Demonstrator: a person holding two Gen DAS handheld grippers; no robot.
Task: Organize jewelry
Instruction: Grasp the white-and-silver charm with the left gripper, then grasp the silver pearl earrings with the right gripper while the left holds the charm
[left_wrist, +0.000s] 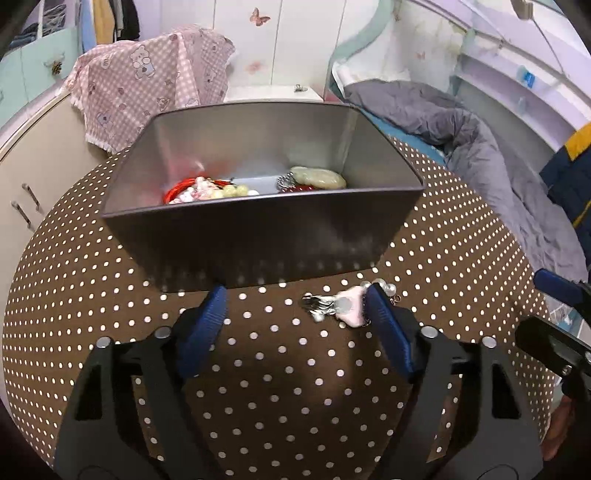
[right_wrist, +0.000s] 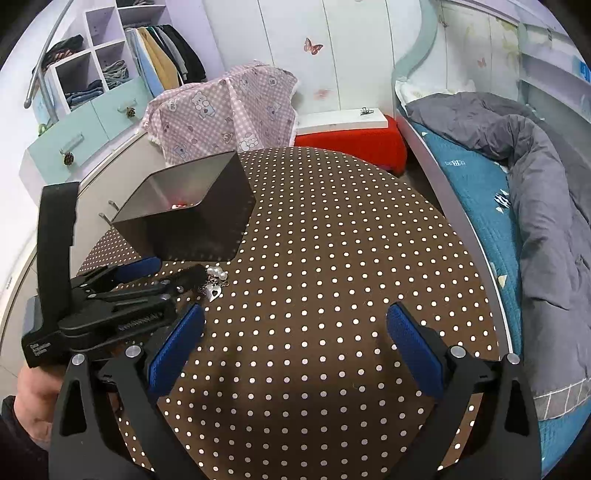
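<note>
The left wrist view looks straight into the grey, open-topped metal bin (left_wrist: 258, 229) at frame centre, standing on the round table with a brown, white-dotted cloth (left_wrist: 280, 369). Only this view shows the bin's contents: a red cord bracelet with pink and pale beads (left_wrist: 195, 190) at the floor's left, and a pale green carved stone with a silver cluster (left_wrist: 317, 179) at its right.

The left tongs (left_wrist: 297, 306) stand fairly wide, with no grip. A pink charm with silver pendants and white pearls (left_wrist: 345, 304) lies on the cloth just below the bin's front wall, between the blue pads and touching or nearly touching the right-hand pad (left_wrist: 384, 317).

The right wrist view shows the same jewelry piece (right_wrist: 214, 284) at centre left from the side: its pearls and a silver heart pendant show beyond the left tongs' (right_wrist: 173, 273) black finger. The bin (right_wrist: 199, 221) appears at upper left, its contents mostly hidden. The right tongs (right_wrist: 295, 325) stand wide over bare cloth (right_wrist: 332, 258), holding nothing. A hand (right_wrist: 33, 398) shows at lower left.
</note>
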